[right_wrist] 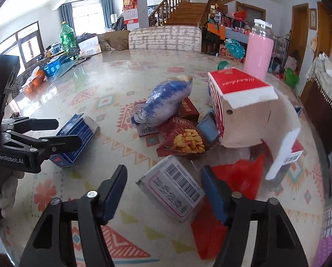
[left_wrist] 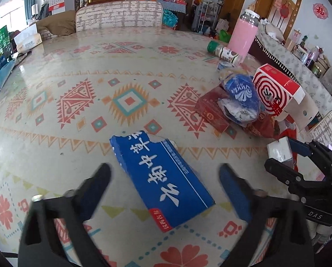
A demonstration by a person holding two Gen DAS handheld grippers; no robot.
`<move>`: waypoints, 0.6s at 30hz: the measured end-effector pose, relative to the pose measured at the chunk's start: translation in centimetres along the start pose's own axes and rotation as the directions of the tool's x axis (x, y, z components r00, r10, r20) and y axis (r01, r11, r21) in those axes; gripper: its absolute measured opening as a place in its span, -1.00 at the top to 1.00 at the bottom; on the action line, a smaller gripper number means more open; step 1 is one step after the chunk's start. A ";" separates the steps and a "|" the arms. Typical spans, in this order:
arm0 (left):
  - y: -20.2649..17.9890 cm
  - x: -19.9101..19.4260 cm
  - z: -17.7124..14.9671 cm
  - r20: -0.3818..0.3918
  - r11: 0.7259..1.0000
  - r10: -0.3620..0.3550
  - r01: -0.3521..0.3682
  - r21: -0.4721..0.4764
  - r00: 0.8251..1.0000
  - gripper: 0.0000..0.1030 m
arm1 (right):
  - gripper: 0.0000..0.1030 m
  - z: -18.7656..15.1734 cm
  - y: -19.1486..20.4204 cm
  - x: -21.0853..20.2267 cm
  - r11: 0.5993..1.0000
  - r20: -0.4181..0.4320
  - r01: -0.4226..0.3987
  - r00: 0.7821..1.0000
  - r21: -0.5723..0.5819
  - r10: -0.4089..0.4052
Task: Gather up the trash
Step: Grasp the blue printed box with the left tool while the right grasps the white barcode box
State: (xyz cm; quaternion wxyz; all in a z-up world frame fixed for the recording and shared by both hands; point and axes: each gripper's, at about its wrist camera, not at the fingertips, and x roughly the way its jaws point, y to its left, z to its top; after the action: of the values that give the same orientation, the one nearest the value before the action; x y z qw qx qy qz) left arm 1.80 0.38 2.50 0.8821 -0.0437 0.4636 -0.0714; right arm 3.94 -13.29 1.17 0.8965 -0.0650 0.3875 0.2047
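Blue cardboard marks the nearest piece of trash: a torn blue box (left_wrist: 161, 178) with white lettering lies flat on the patterned counter (left_wrist: 76, 71), straight between the fingers of the left claw (left_wrist: 164, 178). Those fingers stand apart on either side of the box, with a clear gap to it on each side, so the left claw is open and grips nothing. In the right wrist view the same blue box (right_wrist: 76, 138) shows behind the left claw (right_wrist: 65, 133).

Just to the right, a small white box (right_wrist: 172, 187) with a barcode label lies on a red plastic bag (right_wrist: 237, 178), between the fingers of the right claw (right_wrist: 163, 178). The blue-padded right finger stands close to the box's edge and the left finger is clear of it; the pads do not press on it, so this claw is open too. From the left wrist view the right claw (left_wrist: 281, 158) brackets that white box (left_wrist: 279, 151).

Beyond lies the main pile: a brown snack wrapper (right_wrist: 183, 140), a crumpled blue and white packet (right_wrist: 166, 104) resting on a dark red box (right_wrist: 188, 109), and a large red and white carton (right_wrist: 239, 102) with its flap open. Farther back stand a pink bottle (right_wrist: 258, 53) and, on its side, a green-capped jar (left_wrist: 224, 53). A padded chair (right_wrist: 166, 37) faces the far edge, a tissue box (left_wrist: 29, 41) and a green bottle (right_wrist: 66, 37) at the left.
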 end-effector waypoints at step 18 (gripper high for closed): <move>-0.5 -6.2 -3.2 0.093 0.998 0.034 -0.038 0.044 0.995 0.11 | 0.29 -1.3 2.7 -2.5 0.999 -0.001 -0.029 1.000 0.031 0.029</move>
State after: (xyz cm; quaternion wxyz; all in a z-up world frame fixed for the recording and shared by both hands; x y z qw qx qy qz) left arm -4.33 0.91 5.78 0.9045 -0.0183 0.4212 -0.0642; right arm 0.41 -12.04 2.16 0.8941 -0.0455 0.3922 0.2115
